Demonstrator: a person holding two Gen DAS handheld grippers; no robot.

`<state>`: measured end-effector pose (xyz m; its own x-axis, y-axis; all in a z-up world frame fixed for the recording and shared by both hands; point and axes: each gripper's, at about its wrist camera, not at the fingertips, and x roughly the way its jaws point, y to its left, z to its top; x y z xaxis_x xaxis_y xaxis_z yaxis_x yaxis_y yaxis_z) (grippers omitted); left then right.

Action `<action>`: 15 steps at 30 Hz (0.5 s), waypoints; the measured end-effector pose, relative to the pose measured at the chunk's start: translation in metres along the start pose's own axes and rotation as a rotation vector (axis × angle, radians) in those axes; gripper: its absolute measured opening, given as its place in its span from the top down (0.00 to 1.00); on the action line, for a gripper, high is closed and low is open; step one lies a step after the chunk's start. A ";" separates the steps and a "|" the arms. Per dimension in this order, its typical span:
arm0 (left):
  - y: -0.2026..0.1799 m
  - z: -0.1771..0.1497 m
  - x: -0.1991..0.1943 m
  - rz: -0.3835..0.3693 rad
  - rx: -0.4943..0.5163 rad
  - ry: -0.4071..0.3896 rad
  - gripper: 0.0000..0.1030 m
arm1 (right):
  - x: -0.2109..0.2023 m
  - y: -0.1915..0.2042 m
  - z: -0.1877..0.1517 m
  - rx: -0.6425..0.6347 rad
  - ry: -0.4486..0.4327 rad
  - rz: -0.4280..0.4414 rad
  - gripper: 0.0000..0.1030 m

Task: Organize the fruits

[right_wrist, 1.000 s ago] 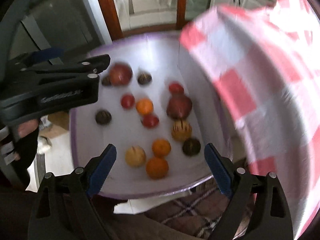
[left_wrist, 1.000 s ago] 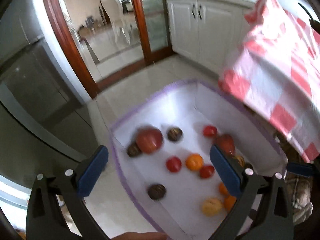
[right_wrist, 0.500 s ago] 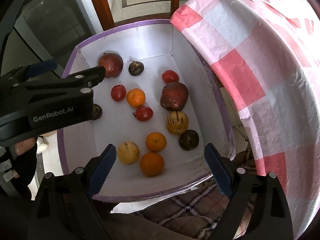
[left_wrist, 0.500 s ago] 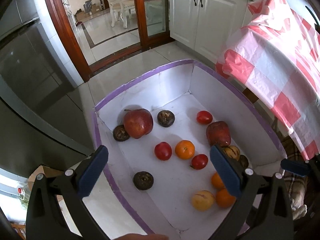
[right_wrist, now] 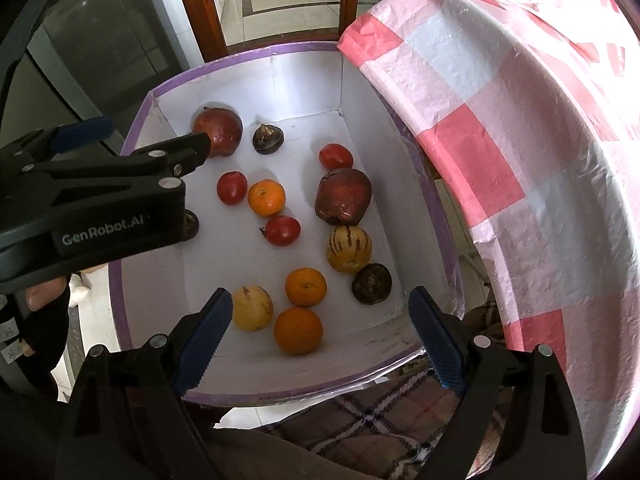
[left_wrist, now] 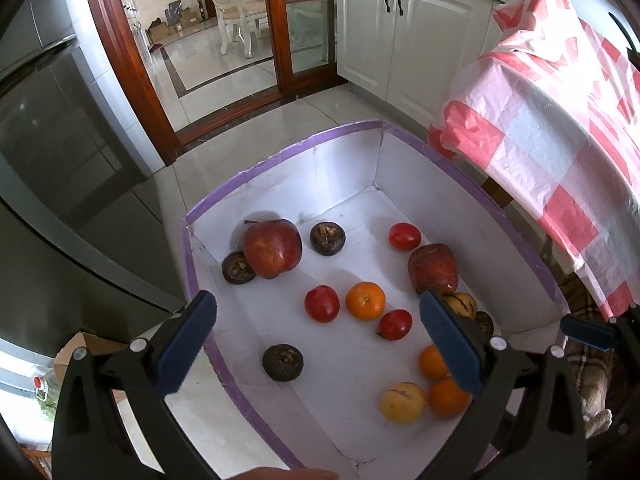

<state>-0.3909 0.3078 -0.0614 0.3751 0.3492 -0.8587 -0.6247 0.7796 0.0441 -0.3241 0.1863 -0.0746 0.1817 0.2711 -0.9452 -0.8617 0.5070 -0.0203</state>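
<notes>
checked pink tablecloth (right_wrist: 520, 128) right | white cabinets (left_wrist: 404, 36) behind | white chair (left_wrist: 232, 8) beyond glass door (left_wrist: 304, 24)

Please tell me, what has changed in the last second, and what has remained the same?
Both tools, left and right, swung quickly a second ago, blurring the views, then steadied over the box. Neither took or released anything; both are open and empty. The fruits, such as the apple and the orange, lie as before.

Left gripper (left_wrist: 316, 344) fingers spread wide, nothing between them, right gripper (right_wrist: 320, 336) likewise spread and empty, gloved hand (right_wrist: 38, 312) gripping left gripper's handle
</notes>
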 end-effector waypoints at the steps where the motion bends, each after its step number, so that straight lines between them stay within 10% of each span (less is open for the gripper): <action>1: 0.000 0.000 0.001 -0.001 -0.001 0.001 0.01 | 0.000 0.000 0.000 0.000 0.001 0.000 0.16; 15: -0.001 0.000 0.002 -0.003 -0.002 0.001 0.01 | 0.005 0.001 -0.001 0.002 0.009 0.003 0.16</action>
<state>-0.3896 0.3079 -0.0630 0.3761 0.3466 -0.8593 -0.6249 0.7797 0.0409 -0.3245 0.1871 -0.0799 0.1752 0.2649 -0.9482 -0.8612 0.5079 -0.0172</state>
